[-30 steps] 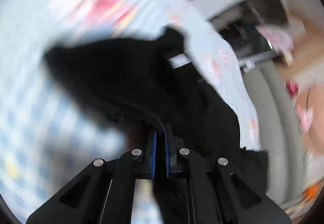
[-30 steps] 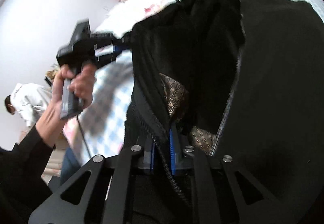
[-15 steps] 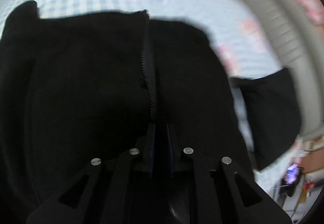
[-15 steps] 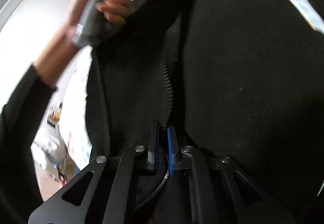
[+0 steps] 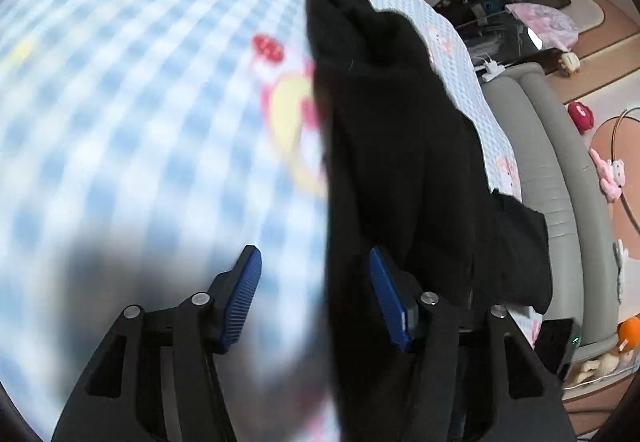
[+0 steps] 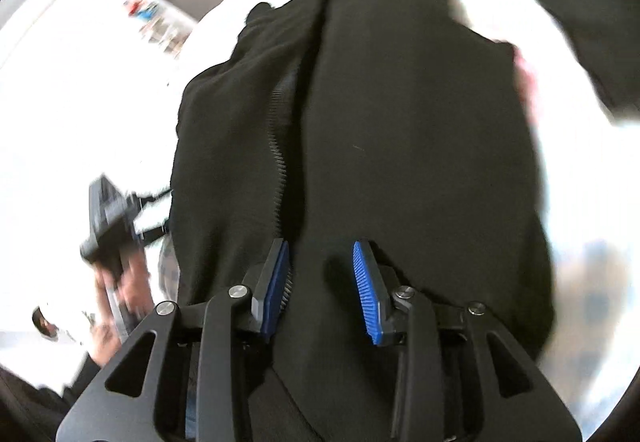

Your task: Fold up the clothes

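Two grippers, both with jaws opening and nothing pinched: my left gripper (image 5: 316, 296) spread wide, its right pad against the edge of the black zip jacket (image 5: 400, 130), its left pad over bare checked bedsheet (image 5: 120, 82); my right gripper (image 6: 322, 288) parted less, the jacket lying under and between its pads, the zipper (image 6: 278, 146) running away from the left pad. To release well, I judge both should lift clear without dragging cloth. Beyond, the jacket stretches lengthwise up the bed, well short of the grey bed frame (image 5: 536, 146).
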A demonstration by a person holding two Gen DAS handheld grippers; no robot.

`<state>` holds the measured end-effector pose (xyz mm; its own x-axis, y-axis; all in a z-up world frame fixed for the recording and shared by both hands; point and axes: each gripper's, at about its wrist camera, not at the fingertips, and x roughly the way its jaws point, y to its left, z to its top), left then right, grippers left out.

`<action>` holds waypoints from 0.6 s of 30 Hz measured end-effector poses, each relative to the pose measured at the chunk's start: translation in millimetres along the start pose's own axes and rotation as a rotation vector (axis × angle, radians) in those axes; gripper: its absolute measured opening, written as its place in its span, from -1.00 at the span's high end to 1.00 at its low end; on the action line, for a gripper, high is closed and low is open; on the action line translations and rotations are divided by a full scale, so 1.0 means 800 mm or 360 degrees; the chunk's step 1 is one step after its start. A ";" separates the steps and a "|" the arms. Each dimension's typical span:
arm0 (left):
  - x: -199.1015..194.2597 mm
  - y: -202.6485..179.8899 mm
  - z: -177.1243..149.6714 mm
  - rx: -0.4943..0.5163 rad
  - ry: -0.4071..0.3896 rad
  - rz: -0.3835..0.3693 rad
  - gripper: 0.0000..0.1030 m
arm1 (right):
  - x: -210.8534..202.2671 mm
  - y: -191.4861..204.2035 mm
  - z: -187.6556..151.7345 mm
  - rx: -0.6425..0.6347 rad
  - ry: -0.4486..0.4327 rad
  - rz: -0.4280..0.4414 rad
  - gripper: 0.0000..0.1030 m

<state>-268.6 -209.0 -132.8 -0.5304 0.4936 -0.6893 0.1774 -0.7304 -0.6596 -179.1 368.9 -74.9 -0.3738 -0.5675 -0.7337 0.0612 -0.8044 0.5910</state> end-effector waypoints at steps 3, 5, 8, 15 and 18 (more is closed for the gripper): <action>-0.003 -0.007 -0.012 -0.0006 -0.0008 -0.0081 -0.10 | -0.042 -0.034 0.008 0.0088 -0.0117 -0.0046 0.13; 0.021 -0.013 -0.005 0.0022 0.0048 -0.0062 -0.12 | -0.063 -0.043 0.005 0.0181 -0.0209 -0.0057 0.02; 0.078 -0.028 -0.002 0.0066 0.0135 -0.0002 0.35 | -0.079 -0.060 -0.001 0.0311 -0.0310 -0.0099 0.02; -0.054 -0.059 0.009 0.0130 -0.0327 0.0130 0.83 | -0.078 -0.028 0.002 0.0287 -0.0368 -0.0178 -0.24; -0.106 -0.014 -0.001 0.0023 -0.0444 0.0303 0.83 | -0.082 -0.019 0.000 0.0224 -0.0357 -0.0202 -0.24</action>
<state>-225.0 -242.0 -67.4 -0.6958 0.2010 -0.6896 0.2843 -0.8046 -0.5214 -155.4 418.5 -35.4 -0.5664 -0.3982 -0.7215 -0.1222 -0.8253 0.5514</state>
